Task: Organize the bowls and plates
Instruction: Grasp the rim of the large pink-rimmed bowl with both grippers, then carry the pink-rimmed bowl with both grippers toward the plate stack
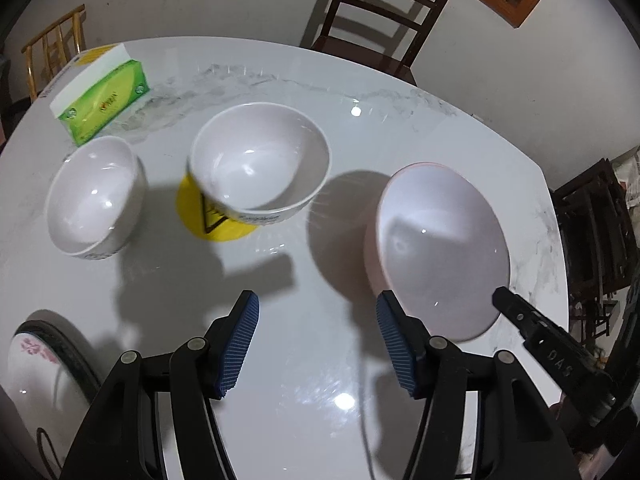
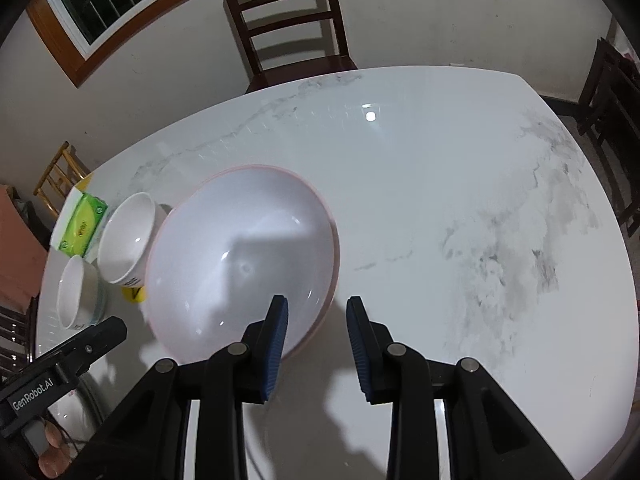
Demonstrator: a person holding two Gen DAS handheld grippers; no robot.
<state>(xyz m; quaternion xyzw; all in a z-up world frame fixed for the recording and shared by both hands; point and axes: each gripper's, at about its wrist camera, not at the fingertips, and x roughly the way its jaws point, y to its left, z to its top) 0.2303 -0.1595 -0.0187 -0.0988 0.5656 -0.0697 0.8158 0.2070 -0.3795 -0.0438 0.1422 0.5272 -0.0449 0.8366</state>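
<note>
A large pink-rimmed bowl (image 1: 438,252) sits on the white marble table (image 1: 360,140), just right of my left gripper (image 1: 318,304), which is open and empty. Two smaller white bowls stand further off: one at the middle (image 1: 260,162) on a yellow disc (image 1: 218,222), one to the left (image 1: 94,196). A flowered plate (image 1: 40,368) lies at the near left edge. In the right wrist view my right gripper (image 2: 317,307) is open, its left finger (image 2: 278,316) over the near rim of the large bowl (image 2: 244,256), nothing held. The middle bowl (image 2: 126,238) and left bowl (image 2: 74,294) show there too.
A green tissue box (image 1: 102,98) stands at the far left of the table, also in the right wrist view (image 2: 82,228). Dark wooden chairs (image 1: 376,20) stand behind the table and at its right (image 2: 616,128). A bamboo chair (image 1: 56,44) is at far left.
</note>
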